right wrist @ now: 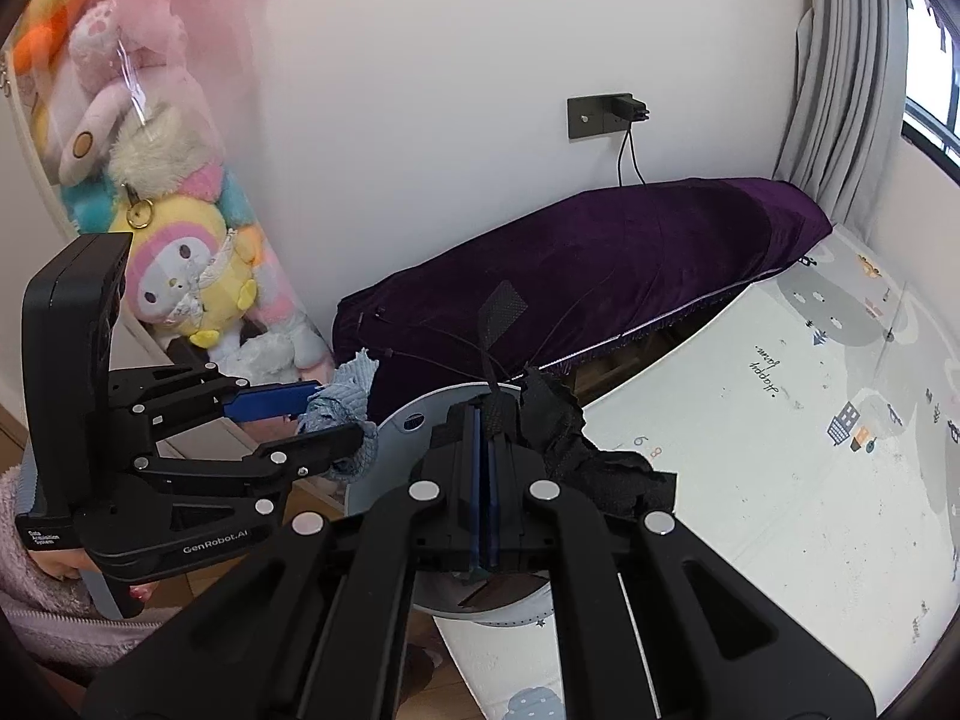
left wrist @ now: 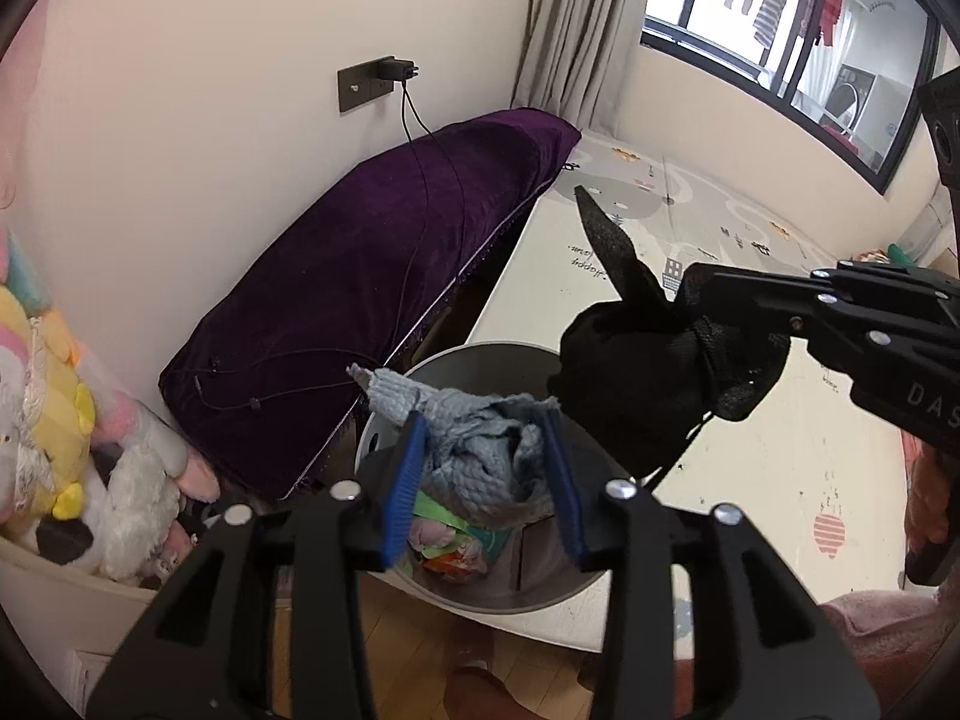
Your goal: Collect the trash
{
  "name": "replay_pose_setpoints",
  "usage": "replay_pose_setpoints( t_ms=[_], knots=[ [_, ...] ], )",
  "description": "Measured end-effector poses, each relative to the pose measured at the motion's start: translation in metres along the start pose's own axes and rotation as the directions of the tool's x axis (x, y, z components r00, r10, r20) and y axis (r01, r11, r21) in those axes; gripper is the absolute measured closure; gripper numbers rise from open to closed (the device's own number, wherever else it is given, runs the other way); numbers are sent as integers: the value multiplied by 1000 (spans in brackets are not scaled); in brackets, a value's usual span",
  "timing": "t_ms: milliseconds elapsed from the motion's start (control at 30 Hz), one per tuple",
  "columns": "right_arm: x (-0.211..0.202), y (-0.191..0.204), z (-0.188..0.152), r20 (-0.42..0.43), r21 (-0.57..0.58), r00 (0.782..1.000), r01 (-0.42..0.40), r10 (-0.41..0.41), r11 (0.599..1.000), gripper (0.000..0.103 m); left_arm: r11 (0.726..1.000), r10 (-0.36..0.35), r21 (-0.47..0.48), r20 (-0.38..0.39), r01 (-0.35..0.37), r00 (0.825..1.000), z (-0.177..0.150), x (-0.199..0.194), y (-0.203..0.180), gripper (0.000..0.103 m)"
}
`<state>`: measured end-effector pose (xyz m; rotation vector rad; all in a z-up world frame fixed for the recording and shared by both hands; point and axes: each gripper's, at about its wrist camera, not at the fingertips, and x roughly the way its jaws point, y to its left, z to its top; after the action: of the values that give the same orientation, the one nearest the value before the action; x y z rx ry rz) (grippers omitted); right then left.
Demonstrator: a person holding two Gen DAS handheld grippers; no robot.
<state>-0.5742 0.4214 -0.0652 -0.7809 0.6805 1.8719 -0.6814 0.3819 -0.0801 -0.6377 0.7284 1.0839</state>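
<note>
A crumpled grey-blue knit rag (left wrist: 480,450) sits between two blue pads above the open mouth of the round grey bin (left wrist: 564,591), one frayed corner sticking up and to the left over the rim. A black mesh cloth (left wrist: 648,372), bunched into a dark lump with a pointed strip standing up from it, hangs just right of the rag, over the bin's right edge. Colourful wrappers (left wrist: 456,540) lie in the bottom of the bin, which stands at the edge of a printed mat.

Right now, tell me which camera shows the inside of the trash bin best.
The left wrist view: it looks down into the trash bin, showing colourful wrappers under the grey cloth. The right wrist view shows only its white rim; the right gripper blocks the inside.
</note>
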Motion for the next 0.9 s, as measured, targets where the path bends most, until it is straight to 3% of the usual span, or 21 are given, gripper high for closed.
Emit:
replay_pose_setpoints(
  t_ms=[33,100,367,667,800,900],
  knots=[
    [5,2,0,-14,15,1000,6,-6,1000,95,1000,-2,9,-6,2,1000,0,2,3,38],
    [11,4,-1,-33,51,999,17,-15,999,68,1000,-18,21,-11,19,1000,0,4,9,30],
    [10,15,-11,-37,119,992,123,-119,985,40,990,-93,102,-31,95,995,2,11,21,28],
    [-14,6,-31,-40,251,975,220,-217,943,40,964,-167,206,-33,170,985,13,16,8,28],
    [-38,-4,-49,-42,313,947,316,-320,896,37,934,-211,289,-33,211,977,21,17,-22,27],
    [-65,-17,-70,-45,390,911,393,-409,833,35,896,-269,357,-38,264,962,28,16,-55,24]
  ],
)
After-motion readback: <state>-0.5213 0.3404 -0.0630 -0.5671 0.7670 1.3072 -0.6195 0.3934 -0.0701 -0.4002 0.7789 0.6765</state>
